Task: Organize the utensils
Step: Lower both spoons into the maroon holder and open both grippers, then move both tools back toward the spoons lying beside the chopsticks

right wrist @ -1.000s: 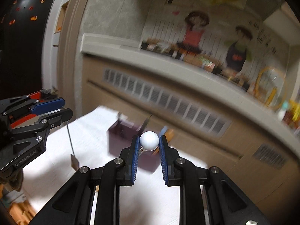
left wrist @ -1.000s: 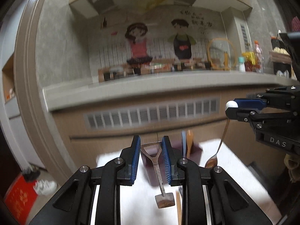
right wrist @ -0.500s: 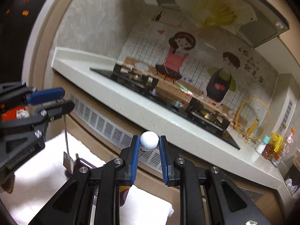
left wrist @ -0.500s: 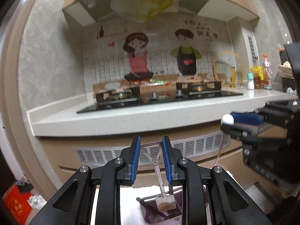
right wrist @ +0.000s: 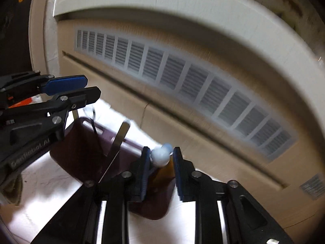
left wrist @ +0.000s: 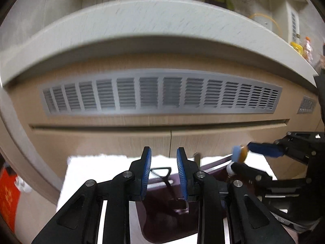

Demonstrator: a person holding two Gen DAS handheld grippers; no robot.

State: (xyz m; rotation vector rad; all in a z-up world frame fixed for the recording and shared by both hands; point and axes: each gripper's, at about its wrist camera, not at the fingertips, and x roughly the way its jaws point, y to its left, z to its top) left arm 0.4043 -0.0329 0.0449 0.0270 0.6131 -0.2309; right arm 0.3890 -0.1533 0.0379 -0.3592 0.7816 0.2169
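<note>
Observed over the dark purple holder (right wrist: 81, 148) on the white cloth (right wrist: 44, 193), taken as landmark throughout; noted in front of a cabinet with a long grey vent (left wrist: 160, 93).

To the left of the holder's middle: left gripper (left wrist: 163, 172) found with jaws opening, gap narrow to moderate; wire-handled peeler (left wrist: 162, 172) seen below and between the blue pads, standing in the holder, apparently no longer pressed; judged released or all but released. Confirmed from the right wrist view, left gripper (right wrist: 81, 90) hanging just above the holder's left rim.

At the holder's middle: flat metal handle (right wrist: 121, 132) found leaning upright inside; already stowed.

At the holder's right end: right gripper (right wrist: 160, 162) found with jaws opening; white ball-ended spoon (right wrist: 160, 156) between the pads, touching the left one, amber shaft pointing down into the holder; could not tell whether fully let go, motion blur noted.

Assessment: two utensils being dropped into the holder at once, one already in; no loose utensils seen on the cloth, though most of it out of view; remaining work judged to be clearing both grippers upward and checking for leftovers.
</note>
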